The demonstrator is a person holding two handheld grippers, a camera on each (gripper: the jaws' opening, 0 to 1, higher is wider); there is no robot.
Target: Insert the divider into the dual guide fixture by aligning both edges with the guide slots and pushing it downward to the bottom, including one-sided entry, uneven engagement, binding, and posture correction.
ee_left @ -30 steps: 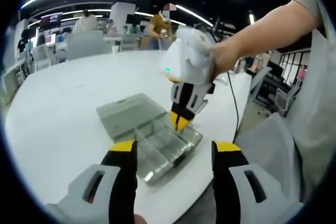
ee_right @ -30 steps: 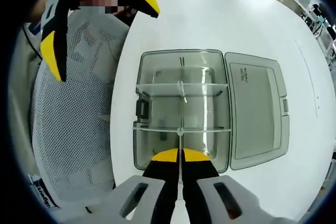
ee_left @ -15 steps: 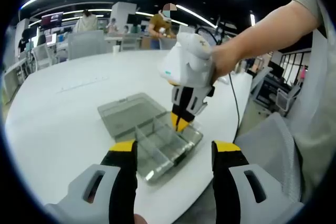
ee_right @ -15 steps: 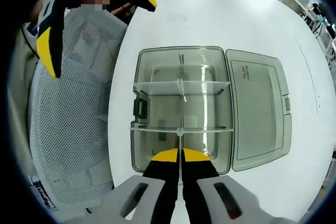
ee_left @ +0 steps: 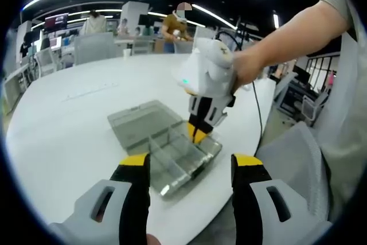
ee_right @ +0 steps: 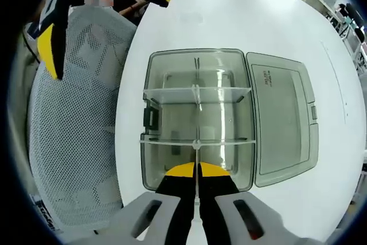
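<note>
Inside, the clear box (ee_right: 198,119) holds two cross dividers (ee_right: 196,92)

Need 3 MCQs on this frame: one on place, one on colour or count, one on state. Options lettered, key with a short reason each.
1. Where does the open lid lie in the right gripper view?
A. right of the clear box
B. left of it
C. on top of it

2. What colour are the gripper fingertips?
A. red
B. yellow
C. blue

3. How is the right gripper?
A. wide open
B. resting on the table
C. shut on the thin clear divider

Key: 1 A, the lid lies flat beside the box's right wall. 2 B, yellow tips on both grippers. 3 C, its jaws meet around the divider's edge.
</note>
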